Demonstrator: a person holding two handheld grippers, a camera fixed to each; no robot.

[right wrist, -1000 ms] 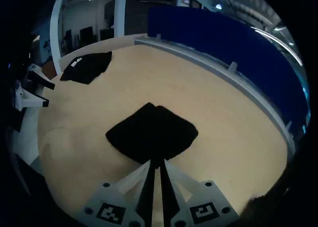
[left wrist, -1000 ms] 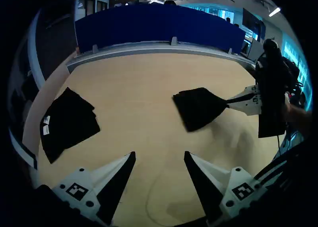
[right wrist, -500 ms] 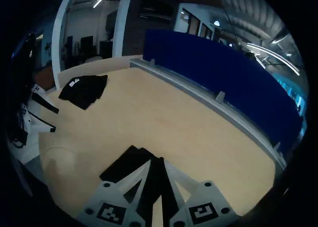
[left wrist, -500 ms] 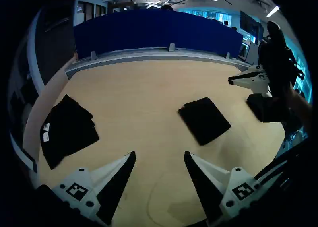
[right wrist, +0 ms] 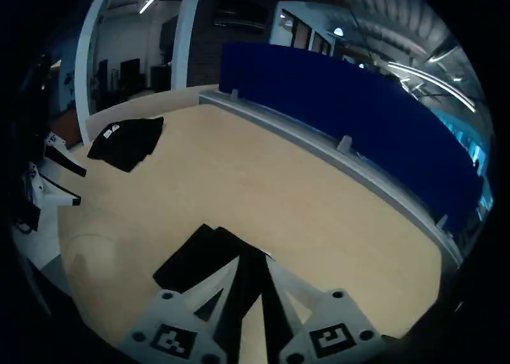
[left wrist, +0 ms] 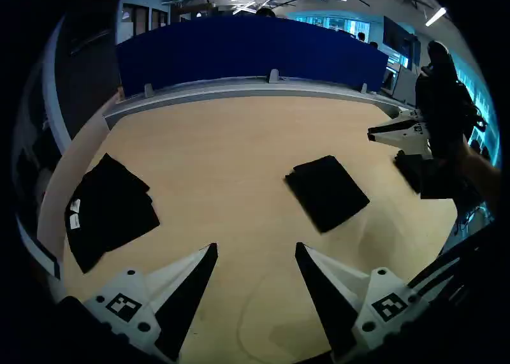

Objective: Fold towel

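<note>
Folded towel point(left wrist: 327, 192) flat on table point(left wrist: 223, 141); left gripper point(left wrist: 255, 245) fingers spread; right gripper point(right wrist: 254, 260) fingers clenched.

Surface point(left wrist: 217, 141): light wood top, broad, rounded at the sides. Grey rail point(left wrist: 255, 87) runs along the far edge, w/ a blue divider point(left wrist: 255, 45) standing on it. Two items lie flat on the wood, well apart.

Folded towel point(left wrist: 327, 192): black, neat rectangle, approx. mid-surface, edges skewed to the rail. In right gripper view it sits low, at the near side.

Pile of black cloth point(left wrist: 108, 211): looser, layers fanned out, near a side edge, w/ two white labels point(left wrist: 74, 214) showing on it.

Faint curved mark point(left wrist: 245, 300) on the wood at the front in left gripper view. Bare wood betw. the two items.
</note>
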